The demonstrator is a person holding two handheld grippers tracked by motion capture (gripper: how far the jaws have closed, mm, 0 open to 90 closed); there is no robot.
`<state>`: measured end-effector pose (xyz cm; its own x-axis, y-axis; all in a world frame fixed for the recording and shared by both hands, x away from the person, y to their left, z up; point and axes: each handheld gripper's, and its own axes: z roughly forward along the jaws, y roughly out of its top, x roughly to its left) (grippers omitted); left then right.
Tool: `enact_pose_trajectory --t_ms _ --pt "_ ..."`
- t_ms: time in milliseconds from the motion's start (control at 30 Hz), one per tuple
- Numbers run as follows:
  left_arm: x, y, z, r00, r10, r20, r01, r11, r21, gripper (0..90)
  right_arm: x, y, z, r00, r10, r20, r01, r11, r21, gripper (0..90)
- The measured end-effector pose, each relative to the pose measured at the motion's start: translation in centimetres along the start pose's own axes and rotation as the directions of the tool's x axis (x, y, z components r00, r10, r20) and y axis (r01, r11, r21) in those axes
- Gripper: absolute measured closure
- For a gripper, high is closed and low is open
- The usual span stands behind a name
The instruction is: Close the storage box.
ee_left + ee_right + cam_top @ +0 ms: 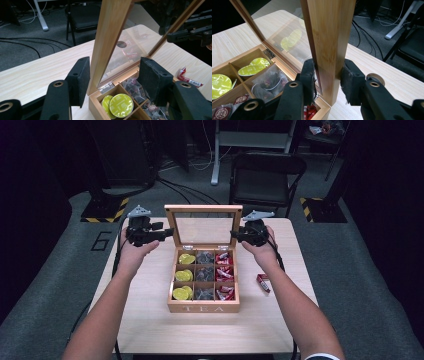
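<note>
Black pads of right gripper (328, 75) pinched on lid (204, 226) post, right of box (203, 308). Left gripper (113, 75) spread astride left post, untouched. Lid held upright above box. Risk judged: one-sided grip twisting hinge (107, 86); lid slammed if slipped.

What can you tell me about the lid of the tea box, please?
The lid is a light wooden frame around a clear pane, hinged at the box's back edge by small metal hinges and standing upright, fully open. The right claw clamps its right side rail; the left claw straddles its left rail, pads not pressing.
</note>
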<state>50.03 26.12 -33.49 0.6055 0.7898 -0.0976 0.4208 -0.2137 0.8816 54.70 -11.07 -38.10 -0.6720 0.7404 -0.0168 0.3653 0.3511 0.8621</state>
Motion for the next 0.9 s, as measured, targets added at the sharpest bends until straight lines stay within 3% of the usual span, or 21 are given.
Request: enact_pose_trajectory --t_ms 667,900 --pt "-0.5 0.2 0.3 0.9999 0.017 0.002 -0.017 0.9997 -0.017 45.6 0.9 -1.1 -0.7 0.9996 -0.027 0.006 0.027 0.9990 -0.035 63.0" --pt "-1.0 0.1 0.1 0.9989 0.046 0.001 -0.046 0.9988 -0.014 46.8 1.3 -1.5 -1.0 0.9991 -0.042 0.009 0.043 0.9983 -0.040 62.5"
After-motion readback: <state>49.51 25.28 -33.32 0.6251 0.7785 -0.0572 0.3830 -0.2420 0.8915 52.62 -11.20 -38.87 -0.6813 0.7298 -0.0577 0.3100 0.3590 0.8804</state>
